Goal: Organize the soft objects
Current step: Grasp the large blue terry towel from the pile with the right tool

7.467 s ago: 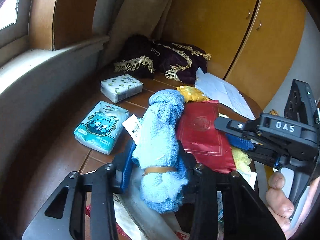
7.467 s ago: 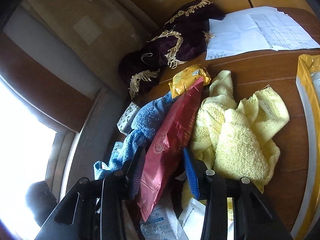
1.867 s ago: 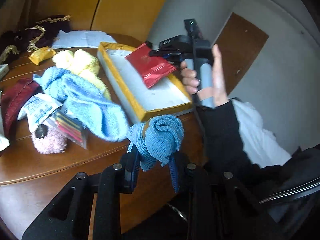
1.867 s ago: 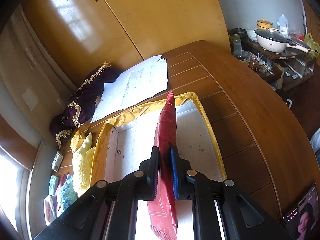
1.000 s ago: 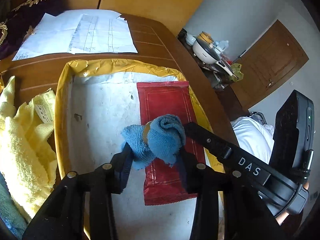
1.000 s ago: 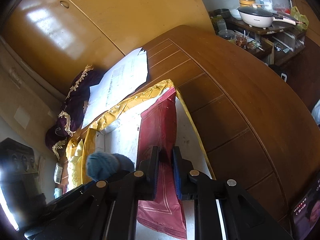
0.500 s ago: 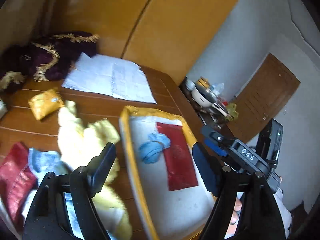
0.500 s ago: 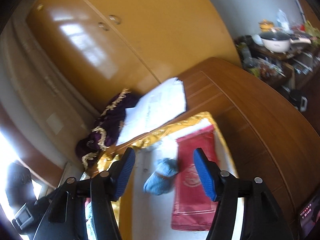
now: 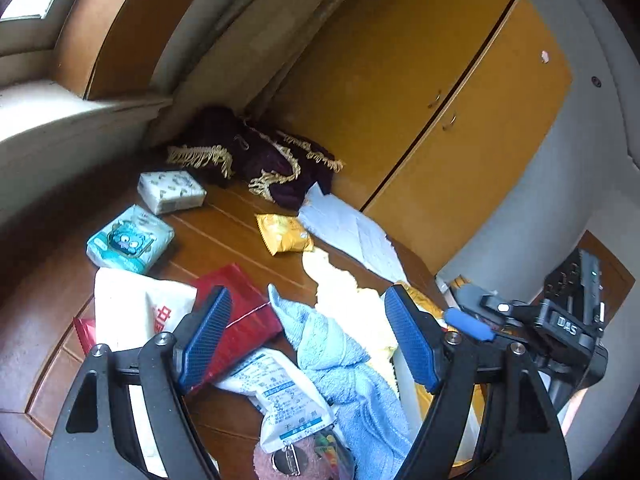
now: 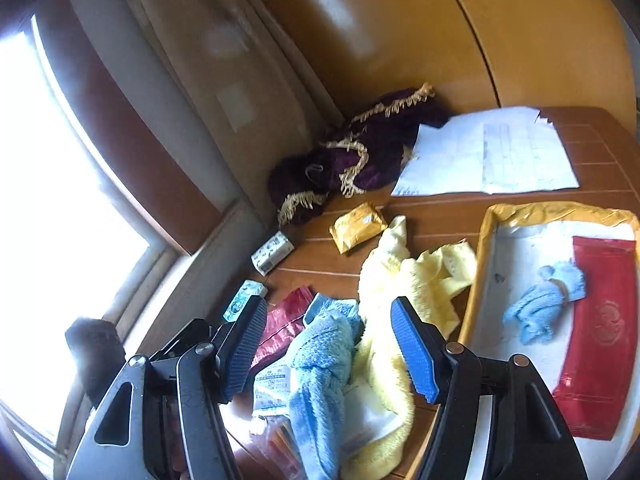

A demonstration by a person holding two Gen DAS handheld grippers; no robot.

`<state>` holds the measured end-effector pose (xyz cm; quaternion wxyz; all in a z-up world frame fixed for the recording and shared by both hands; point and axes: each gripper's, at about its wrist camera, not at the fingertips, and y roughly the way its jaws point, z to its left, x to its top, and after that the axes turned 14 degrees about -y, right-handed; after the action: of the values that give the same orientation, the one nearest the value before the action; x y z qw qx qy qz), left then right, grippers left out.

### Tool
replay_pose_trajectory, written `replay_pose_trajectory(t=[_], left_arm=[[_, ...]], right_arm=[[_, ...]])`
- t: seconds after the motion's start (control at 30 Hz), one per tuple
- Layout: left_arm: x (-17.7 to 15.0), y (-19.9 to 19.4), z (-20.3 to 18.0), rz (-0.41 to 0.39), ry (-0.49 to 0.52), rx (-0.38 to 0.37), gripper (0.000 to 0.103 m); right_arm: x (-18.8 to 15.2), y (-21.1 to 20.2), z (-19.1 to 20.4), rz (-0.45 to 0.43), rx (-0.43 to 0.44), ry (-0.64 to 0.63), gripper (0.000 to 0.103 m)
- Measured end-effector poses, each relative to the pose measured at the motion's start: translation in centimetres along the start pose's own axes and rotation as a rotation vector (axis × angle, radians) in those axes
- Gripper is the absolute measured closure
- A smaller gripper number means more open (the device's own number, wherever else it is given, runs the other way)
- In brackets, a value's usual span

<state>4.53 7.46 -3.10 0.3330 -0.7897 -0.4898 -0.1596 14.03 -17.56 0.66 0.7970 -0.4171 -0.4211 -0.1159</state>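
Both grippers [image 9: 308,336] [image 10: 330,346] open; tray [image 10: 486,236] holds two items

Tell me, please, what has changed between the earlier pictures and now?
Both grippers let go. The rolled blue cloth and the red packet now lie released in the gold-rimmed tray. The left gripper and right gripper, both open and empty, have swung back over the pile. The yellow towel, blue towel and tasselled purple cloth stayed put.
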Motion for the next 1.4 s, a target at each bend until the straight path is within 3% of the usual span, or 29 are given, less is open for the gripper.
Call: replay_pose_trajectory(t=[0.1,0.23,0.4,0.63,1.1,1.27,1.4], left_arm=[[0.0,0.3,0.4,0.023,0.004,0.017,0.024],[-0.1,0.5,0.9,0.033,-0.01,0.03,0.024],[-0.5,0.8,0.6,0.033,0.008,0.052,0.024],[-0.6,0.8,0.5,0.02,0.02,0.073,0.024],[-0.7,1.1,0.6,0.021,0.018,0.094,0.024],[-0.7,1.3,0.6,0.027,0.013,0.105,0.024],[-0.7,1.5,0.6,0.04,0.014,0.106,0.024]], right_arm=[[0.2,4.0,1.5,0.08,0.01,0.023,0.038],[-1.7,7.5,2.1,0.15,-0.066,-0.001,0.043],[-2.6,8.1,2.2,0.176,-0.076,0.0,0.044],[-3.1,9.7,3.3,0.254,-0.122,-0.058,0.058],[-2.9,8.6,3.8,0.179,-0.085,-0.033,0.07],[-2.9,8.4,2.8,0.16,0.01,0.029,0.086],[-3.0,8.4,3.0,0.162,0.026,0.021,0.091]])
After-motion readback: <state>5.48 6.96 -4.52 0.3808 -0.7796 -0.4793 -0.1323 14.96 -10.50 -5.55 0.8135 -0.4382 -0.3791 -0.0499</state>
